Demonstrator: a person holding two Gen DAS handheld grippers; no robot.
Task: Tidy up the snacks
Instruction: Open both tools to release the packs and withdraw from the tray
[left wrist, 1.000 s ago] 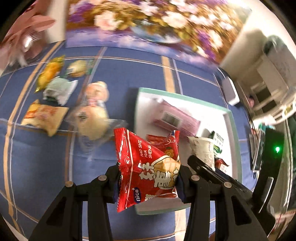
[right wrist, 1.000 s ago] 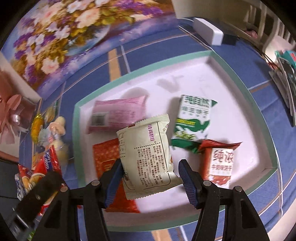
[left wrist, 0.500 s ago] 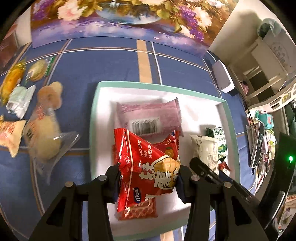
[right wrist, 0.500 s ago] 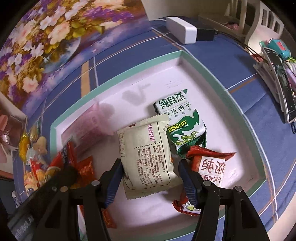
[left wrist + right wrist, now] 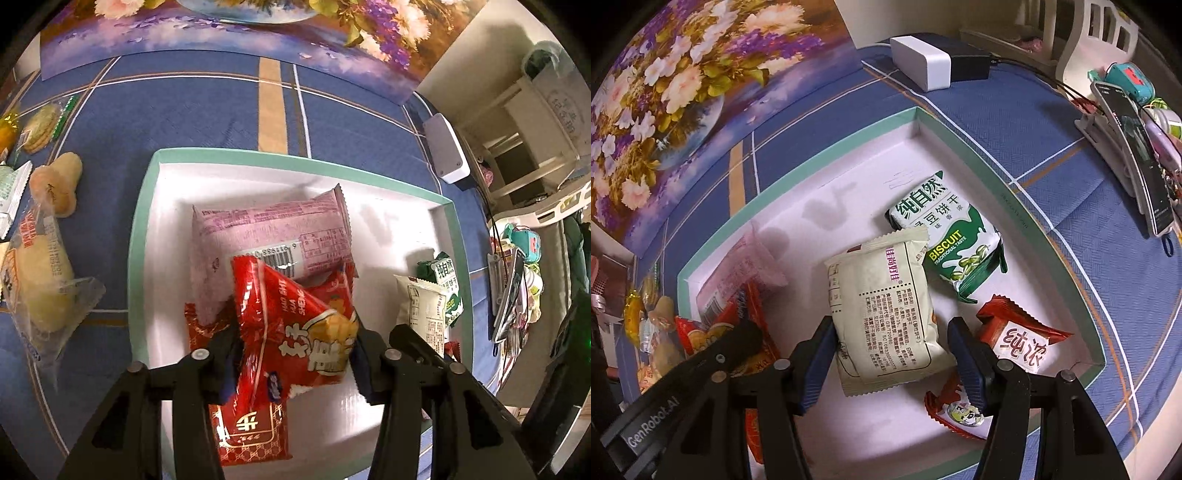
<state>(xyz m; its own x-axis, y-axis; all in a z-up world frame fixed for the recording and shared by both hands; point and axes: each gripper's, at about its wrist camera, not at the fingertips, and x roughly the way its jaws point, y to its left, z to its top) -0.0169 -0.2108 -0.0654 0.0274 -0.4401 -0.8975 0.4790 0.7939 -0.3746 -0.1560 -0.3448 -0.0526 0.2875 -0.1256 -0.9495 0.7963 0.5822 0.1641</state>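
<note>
In the left wrist view, loose snacks are seen on the blue tablecloth [image 5: 192,110] far to the left of the left gripper [image 5: 291,350]: a clear-wrapped yellow bun [image 5: 37,280], a round pastry [image 5: 57,182] beyond it, and a wrapped biscuit [image 5: 38,125] farther off. The teal-rimmed white tray [image 5: 138,236] lies directly below and ahead of this gripper. A red peanut packet [image 5: 295,325] is seen between its fingers; the jaws have just been opening, the packet is tilted and blurred, and the left pad appears to stand slightly off it, so whether it is still clamped cannot be told. Under the packet, a red packet with a gold emblem [image 5: 251,432] lies flat in the tray, and just ahead a pink wrapped snack [image 5: 269,232] rests against it.

In the right wrist view, the left gripper's black finger [image 5: 731,347] is seen to the left of the right gripper [image 5: 890,354]. A cream biscuit packet [image 5: 886,306] is gripped between the right gripper's blue pads [image 5: 964,362], printed back upward, above the tray floor. Just ahead and to the right, a green-and-white biscuit packet [image 5: 949,236] lies in the tray, partly overlapped in the view by the cream one. To the right of the fingers, a red-and-white milk candy packet [image 5: 1019,343] lies near the tray's right wall [image 5: 1052,266]. Beyond the tray, a white box [image 5: 919,66] rests on the cloth, and a phone on a stand [image 5: 1134,155] is seen far right.
</note>
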